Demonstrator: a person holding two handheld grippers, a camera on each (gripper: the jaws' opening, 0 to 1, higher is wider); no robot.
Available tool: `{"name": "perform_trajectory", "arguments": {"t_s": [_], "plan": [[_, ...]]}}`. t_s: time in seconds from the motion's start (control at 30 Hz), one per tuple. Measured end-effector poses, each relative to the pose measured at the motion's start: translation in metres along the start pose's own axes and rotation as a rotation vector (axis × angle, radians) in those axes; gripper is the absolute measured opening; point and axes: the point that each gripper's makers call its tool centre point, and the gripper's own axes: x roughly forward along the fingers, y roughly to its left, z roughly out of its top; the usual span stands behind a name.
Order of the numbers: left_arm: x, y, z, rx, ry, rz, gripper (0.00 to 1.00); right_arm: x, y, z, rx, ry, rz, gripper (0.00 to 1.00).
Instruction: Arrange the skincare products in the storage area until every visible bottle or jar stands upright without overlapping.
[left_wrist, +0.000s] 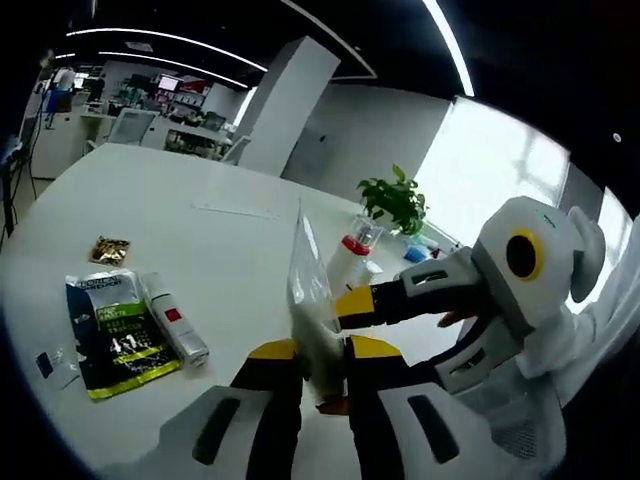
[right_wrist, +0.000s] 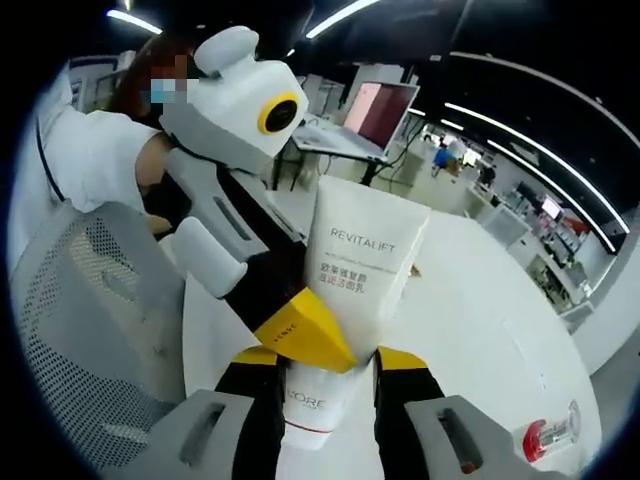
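A white REVITALIFT tube (right_wrist: 365, 265) is held up in the air between both grippers, crimped end up and cap end down. My right gripper (right_wrist: 325, 365) is shut on its lower part, just above the cap. My left gripper (right_wrist: 308, 335) reaches in from the left, one yellow tip pressed on the tube's face. In the left gripper view the tube (left_wrist: 308, 300) shows edge-on between the jaws of my left gripper (left_wrist: 325, 350), which is shut on it. There the right gripper (left_wrist: 355, 303) enters from the right and pinches the same tube higher up.
On the white table (left_wrist: 200, 230) lie a dark and green sachet (left_wrist: 115, 335), a white tube with a red label (left_wrist: 175, 322) and a small gold packet (left_wrist: 110, 248). A red-capped bottle (left_wrist: 350, 258) and a plant (left_wrist: 395, 200) stand behind. A mesh chair (right_wrist: 90, 300) is close on the left.
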Motion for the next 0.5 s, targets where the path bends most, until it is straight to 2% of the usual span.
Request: {"name": "perform_trajectory", "arguments": {"t_s": [0.23, 0.37, 0.5], "plan": [[0.001, 0.005, -0.003, 0.009, 0.016, 0.021, 0.11, 0.000, 0.002, -0.009, -0.006, 0.010, 0.005, 0.28], [0.000, 0.008, -0.002, -0.002, 0.010, 0.027, 0.11, -0.006, 0.001, -0.015, 0.015, 0.012, -0.006, 0.29], [0.002, 0.009, -0.007, -0.001, 0.029, 0.030, 0.11, -0.010, 0.000, -0.021, 0.030, 0.018, -0.013, 0.31]]}}
